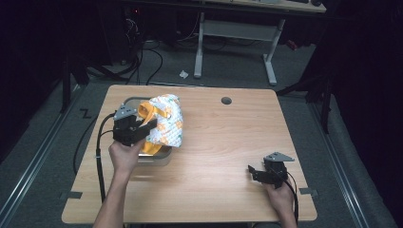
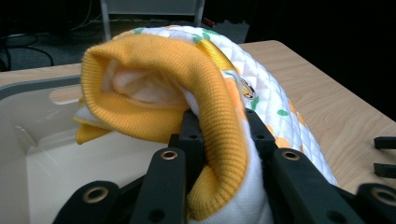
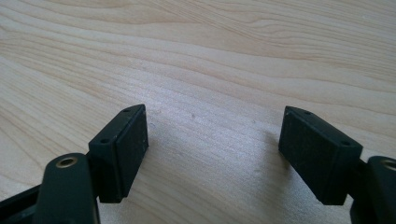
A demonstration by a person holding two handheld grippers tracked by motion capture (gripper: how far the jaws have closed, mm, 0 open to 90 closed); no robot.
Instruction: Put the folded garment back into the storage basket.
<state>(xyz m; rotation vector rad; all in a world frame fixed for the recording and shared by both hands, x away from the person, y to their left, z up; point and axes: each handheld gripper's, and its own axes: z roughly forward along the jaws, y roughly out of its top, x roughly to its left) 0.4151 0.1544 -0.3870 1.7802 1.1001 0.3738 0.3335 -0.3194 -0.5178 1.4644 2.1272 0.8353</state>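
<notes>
Left gripper (image 1: 142,127), held in the person's left hand (image 1: 124,156) at the table's left side: jaws clenched on the garment (image 1: 164,121), a small quilted white piece with an orange and green print and a ribbed yellow-orange cuff. In the left gripper view the cuff (image 2: 187,98) bulges up between the two black jaws, gripped at the ribbed band, with the cuff's opening facing left toward the tub.

Garment's long axis runs roughly from the near left, at the gripper, toward the far right. The printed white body drapes over the right edge of the tub and its lower end rests on the wood. The yellow cuff end is lifted above the tub.

Tub (image 1: 159,156): a shallow grey rectangular bin with a pale inside, sitting on the left half of the table (image 1: 228,142). In the left gripper view its interior (image 2: 46,154) looks bare apart from the hanging fabric. A black cable (image 1: 100,156) trails from the left gripper down past the table's near edge.

Right gripper (image 1: 254,172), in the right hand (image 1: 280,197) near the table's front right: jaws spread wide, holding nothing, low over bare wood, well apart from the garment and tub. In the right gripper view, wood grain (image 3: 210,93) shows between the two pads.
</notes>
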